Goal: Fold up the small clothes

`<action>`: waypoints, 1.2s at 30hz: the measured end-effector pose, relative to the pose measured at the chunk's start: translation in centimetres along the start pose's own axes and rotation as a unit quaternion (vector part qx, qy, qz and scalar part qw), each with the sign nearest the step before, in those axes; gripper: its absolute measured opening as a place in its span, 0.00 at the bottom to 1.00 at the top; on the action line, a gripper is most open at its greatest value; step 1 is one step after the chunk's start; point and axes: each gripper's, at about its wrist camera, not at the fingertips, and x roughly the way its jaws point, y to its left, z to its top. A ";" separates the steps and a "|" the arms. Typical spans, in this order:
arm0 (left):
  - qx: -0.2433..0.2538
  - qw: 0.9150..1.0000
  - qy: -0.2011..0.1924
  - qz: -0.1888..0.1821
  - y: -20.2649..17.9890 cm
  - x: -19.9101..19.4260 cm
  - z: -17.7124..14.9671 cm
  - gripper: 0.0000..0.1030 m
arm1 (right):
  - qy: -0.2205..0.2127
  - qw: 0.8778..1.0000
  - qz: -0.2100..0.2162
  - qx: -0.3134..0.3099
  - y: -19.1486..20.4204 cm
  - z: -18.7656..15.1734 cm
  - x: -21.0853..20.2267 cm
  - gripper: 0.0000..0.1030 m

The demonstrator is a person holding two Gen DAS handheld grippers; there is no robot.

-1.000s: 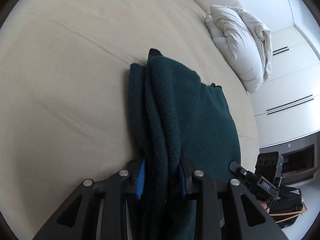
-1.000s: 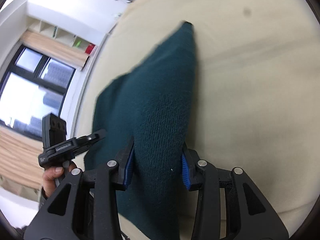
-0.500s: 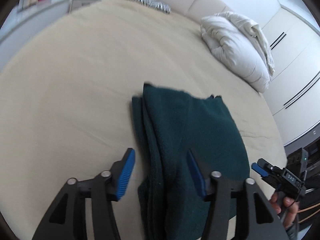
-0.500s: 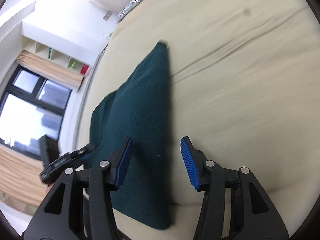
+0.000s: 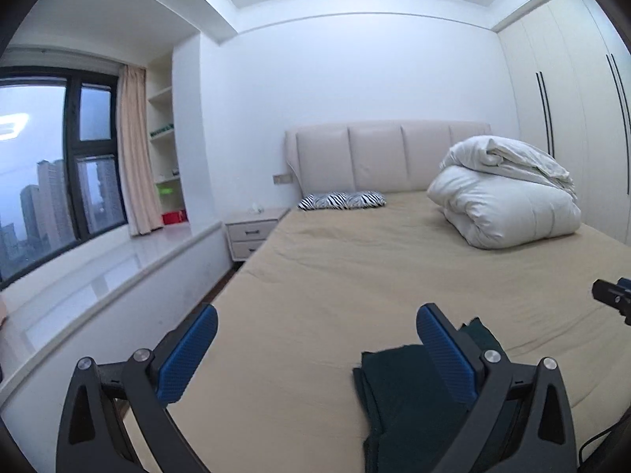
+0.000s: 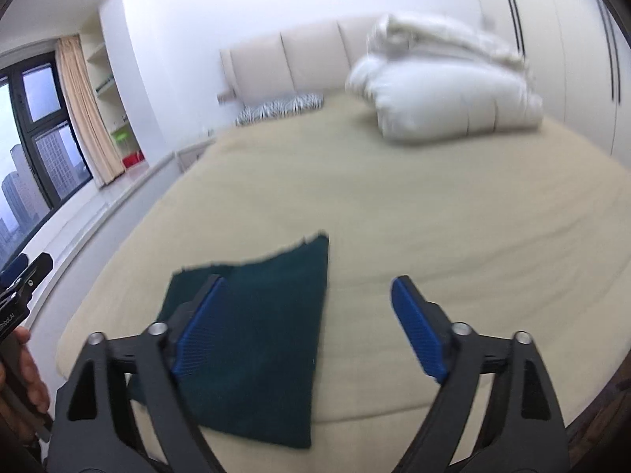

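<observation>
The folded dark green cloth (image 6: 260, 327) lies flat on the beige bed (image 6: 453, 216) near its foot edge, below the left gripper (image 5: 315, 349) and the right gripper (image 6: 305, 323), whose blue-padded jaws are opening wide with nothing held between them.

Left wrist view: sat above the foot of the bed (image 5: 355, 276), faced the headboard (image 5: 388, 155), nearly level. Right wrist view: sat alongside, tilted lower, blurred. Shared: bed, duvet (image 6: 445, 94), window (image 5: 51, 173), folded green cloth (image 6: 260, 339) close below.
</observation>
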 end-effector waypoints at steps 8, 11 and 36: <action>-0.019 1.000 0.015 0.010 1.4 -1.1 3.4 1.00 | -0.136 0.989 -0.028 -0.047 3.2 4.1 -7.6 1.00; -0.016 0.998 0.065 -0.004 0.4 0.5 2.7 1.00 | -0.140 0.987 -0.032 -0.070 4.3 5.0 -9.4 1.00; -0.028 0.957 0.287 -0.044 -1.9 4.2 -8.2 1.00 | 0.171 0.983 -0.054 -0.035 4.9 -3.9 1.6 1.00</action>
